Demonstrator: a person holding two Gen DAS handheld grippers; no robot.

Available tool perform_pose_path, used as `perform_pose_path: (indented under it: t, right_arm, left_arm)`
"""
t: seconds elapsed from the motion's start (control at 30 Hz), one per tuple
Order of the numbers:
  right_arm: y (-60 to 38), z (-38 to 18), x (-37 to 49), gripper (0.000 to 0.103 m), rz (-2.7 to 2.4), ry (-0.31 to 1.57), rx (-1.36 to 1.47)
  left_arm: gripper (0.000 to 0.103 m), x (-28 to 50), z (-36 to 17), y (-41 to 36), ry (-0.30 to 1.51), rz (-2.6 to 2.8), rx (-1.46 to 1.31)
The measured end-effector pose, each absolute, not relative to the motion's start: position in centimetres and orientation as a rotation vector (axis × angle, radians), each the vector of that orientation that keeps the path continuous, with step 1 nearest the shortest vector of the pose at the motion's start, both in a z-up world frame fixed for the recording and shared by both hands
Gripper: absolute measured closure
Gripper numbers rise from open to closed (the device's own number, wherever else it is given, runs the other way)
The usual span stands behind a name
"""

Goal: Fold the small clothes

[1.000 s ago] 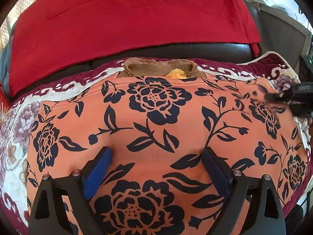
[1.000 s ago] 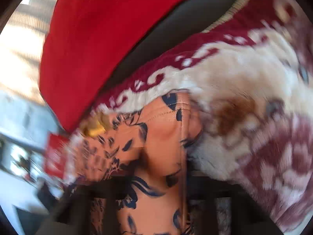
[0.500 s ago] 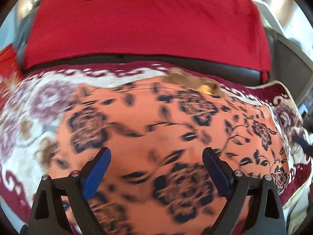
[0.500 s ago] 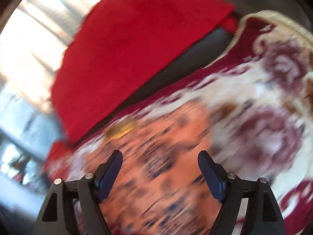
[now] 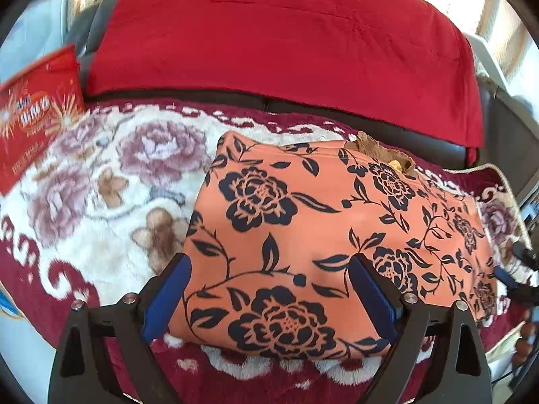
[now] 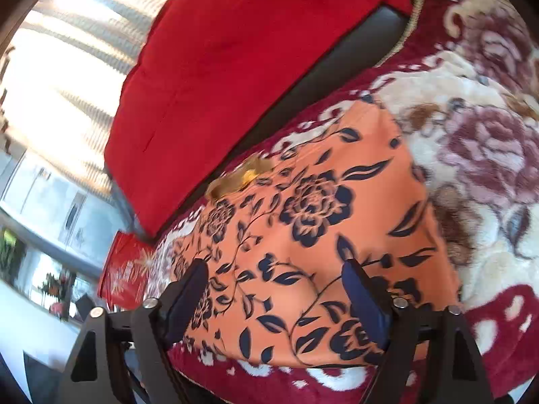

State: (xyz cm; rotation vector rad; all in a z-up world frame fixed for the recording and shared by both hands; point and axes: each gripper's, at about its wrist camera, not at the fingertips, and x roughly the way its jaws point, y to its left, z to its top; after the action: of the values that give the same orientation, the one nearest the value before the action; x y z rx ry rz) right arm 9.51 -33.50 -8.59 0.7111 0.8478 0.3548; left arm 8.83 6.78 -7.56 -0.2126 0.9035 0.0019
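An orange garment (image 5: 337, 229) with a dark blue flower print lies flat and folded on a plush blanket, its brown collar (image 5: 380, 148) at the far edge. My left gripper (image 5: 269, 262) hovers open over the garment's near left part, with nothing between its blue pads. In the right wrist view the same garment (image 6: 320, 229) fills the middle. Above its near edge my right gripper (image 6: 274, 266) has its jaws wide and still opening, and they grip nothing. A dark finger of that gripper (image 5: 505, 276) shows at the right edge of the left wrist view.
The cream and maroon flowered blanket (image 5: 111, 175) covers a black leather sofa seat (image 5: 337, 107). A red cloth (image 5: 286, 33) hangs over the sofa back. A red printed bag (image 5: 33, 114) stands at the blanket's far left. Bright windows lie behind.
My right gripper was shut on the garment's edge, then let go and opened wide. Both grippers drew back from the garment. The left one slid left and stayed open.
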Motion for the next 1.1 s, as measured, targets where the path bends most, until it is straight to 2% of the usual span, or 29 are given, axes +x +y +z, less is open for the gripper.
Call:
perform_pose_path:
  t: [0.1, 0.17, 0.3, 0.4, 0.43, 0.47, 0.5, 0.57, 0.8, 1.03, 1.1]
  right_arm:
    - [-34.1, -11.8, 10.5, 0.016, 0.236, 0.973, 0.700]
    - [-34.6, -11.6, 9.9, 0.017, 0.232, 0.935, 0.758]
    - [-33.8, -8.6, 8.9, 0.016, 0.279, 0.866, 0.696]
    - [-34.3, -9.9, 9.4, 0.016, 0.206, 0.904, 0.669]
    - [-34.7, -11.3, 9.8, 0.016, 0.198, 0.942, 0.708]
    - [-34.6, -11.4, 9.8, 0.016, 0.204, 0.928, 0.719]
    - [-34.5, -11.2, 9.6, 0.016, 0.206, 0.916, 0.713]
    - [-34.4, -10.9, 9.6, 0.015, 0.216, 0.922, 0.684]
    - [-34.5, -11.2, 10.0, 0.016, 0.237, 0.919, 0.699]
    - [-34.7, -11.2, 9.7, 0.015, 0.240, 0.925, 0.702]
    - [-35.0, -10.6, 9.5, 0.015, 0.226, 0.942, 0.718]
  left_arm:
    - [0.009, 7.7, -8.6, 8.9, 0.891, 0.010, -0.272]
    - [0.009, 6.7, -9.4, 10.5, 0.894, 0.030, -0.330]
    - [0.009, 5.6, -11.1, 13.5, 0.905, 0.052, -0.442]
    - [0.012, 5.9, -11.8, 13.6, 0.920, 0.035, -0.453]
    - [0.017, 6.1, -11.9, 13.4, 0.926, 0.023, -0.455]
    - [0.035, 6.4, -12.1, 13.1, 0.943, 0.009, -0.450]
    - [0.065, 6.8, -12.5, 12.6, 0.977, 0.002, -0.427]
    - [0.091, 7.4, -12.9, 12.0, 1.017, 0.030, -0.365]
    - [0.094, 6.5, -10.6, 12.1, 0.927, 0.012, -0.324]
    - [0.094, 7.0, -12.5, 12.0, 0.989, 0.029, -0.290]
    - [0.090, 6.8, -11.4, 11.9, 0.977, 0.038, -0.304]
